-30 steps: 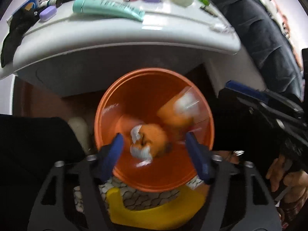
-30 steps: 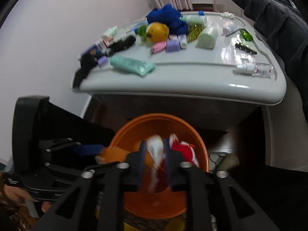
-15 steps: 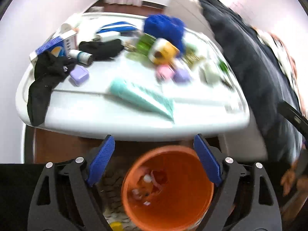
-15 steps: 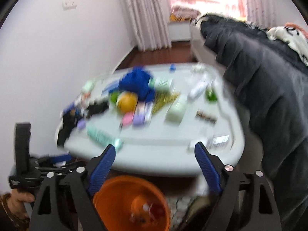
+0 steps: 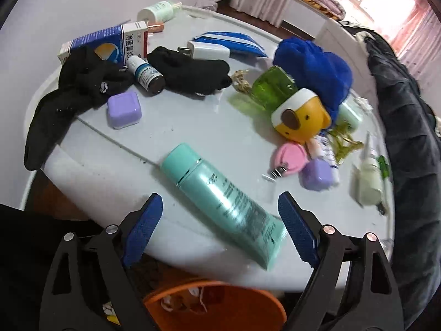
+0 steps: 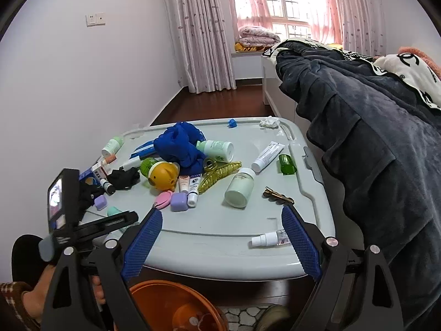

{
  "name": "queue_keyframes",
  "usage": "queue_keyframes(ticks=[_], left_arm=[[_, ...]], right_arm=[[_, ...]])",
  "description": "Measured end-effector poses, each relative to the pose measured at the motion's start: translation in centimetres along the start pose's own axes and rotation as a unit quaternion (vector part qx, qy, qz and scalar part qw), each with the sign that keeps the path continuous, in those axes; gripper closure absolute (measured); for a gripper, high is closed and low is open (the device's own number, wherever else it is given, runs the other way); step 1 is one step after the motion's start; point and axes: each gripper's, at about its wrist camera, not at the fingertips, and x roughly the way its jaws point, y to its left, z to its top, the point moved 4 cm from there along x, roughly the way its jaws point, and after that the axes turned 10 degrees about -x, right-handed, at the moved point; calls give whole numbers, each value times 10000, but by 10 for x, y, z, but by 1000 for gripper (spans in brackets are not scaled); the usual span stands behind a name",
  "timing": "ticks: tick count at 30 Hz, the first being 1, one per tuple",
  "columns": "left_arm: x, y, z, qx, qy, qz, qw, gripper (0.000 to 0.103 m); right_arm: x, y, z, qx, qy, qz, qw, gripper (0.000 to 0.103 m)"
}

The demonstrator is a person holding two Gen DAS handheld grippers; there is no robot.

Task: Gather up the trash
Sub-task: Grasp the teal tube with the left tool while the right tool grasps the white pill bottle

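Standing wide apart, the blue pads of the left gripper (image 5: 220, 229) hold nothing; its jaws have just been opening, and only air is between them. The right gripper (image 6: 222, 241) is the same: jaws spread, just opened, nothing between the pads.

Nearest to both cameras, at the bottom edge, is the orange bin (image 6: 176, 307), which stands on the floor below the front edge of the grey table (image 6: 220, 234). Inside it lie some crumpled pieces of trash (image 5: 193, 298), white and orange; they are blurred and I cannot tell more. In the right wrist view a hand (image 6: 41, 295) at the lower left holds the other gripper.

On the table, closest to the left gripper, a mint green tube (image 5: 223, 204) lies flat near the front edge, its cap pointing away to the left. A small spray bottle (image 6: 270, 238) lies near the front edge on the right side. Further in are a lilac box (image 5: 124, 107), a pink round case (image 5: 290, 157), a yellow toy head (image 5: 300, 118) and a pale green jar (image 6: 239, 187) lying on its side. Behind them are black socks (image 5: 190, 73), a medicine box (image 5: 110, 41) and a blue cloth (image 6: 179, 144). At the far edge lies a crumpled white tissue (image 6: 270, 122), well apart from the bin. A dark blanket (image 6: 372, 138) covers the bed on the right.
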Motion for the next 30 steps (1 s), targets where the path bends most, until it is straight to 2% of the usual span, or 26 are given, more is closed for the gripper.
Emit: queue_keyframes(ticks=[1,2,4,7,11,16,19,24,25,28,29,30], left_arm=[[4,0,1,-19,-73,22,10000,31],[8,0,0,4,-102,-36,9999,49],[6,-1,0,255,-271,-133,9992,65],[-2,4,3,414,-205,-407,9981,73],[-19,9,8,808,-376,-471,9949,75],[-34,4,22,1175,-631,-551,9895,77],[-38,-8,30,1374,-794,-703,9848,77],[-34,-19,28,1495,-896,-981,9798,77],[-33,-20,26,1500,-867,-1029,9795,77],[-33,-24,20,1649,-856,-1094,9765,77],[-34,-24,19,1711,-868,-1118,9750,77],[-35,-27,17,1793,-892,-1137,9731,77]], right_arm=[[-1,-1,-1,19,1,11,10000,16],[-2,-3,-2,45,-4,24,10000,16],[-4,-5,-2,49,-30,12,10000,15],[-9,-9,0,49,-110,-24,9999,14],[-5,-18,1,146,-56,-75,9998,14],[15,-27,4,267,371,-127,9989,14],[38,-25,16,80,678,-222,9974,14],[109,-13,35,-366,1107,-465,9921,14],[125,-10,33,-418,1233,-497,9902,17],[172,-4,24,-595,1642,-599,9828,38],[180,-4,23,-620,1704,-640,9813,44],[189,-4,21,-655,1760,-680,9798,44]])
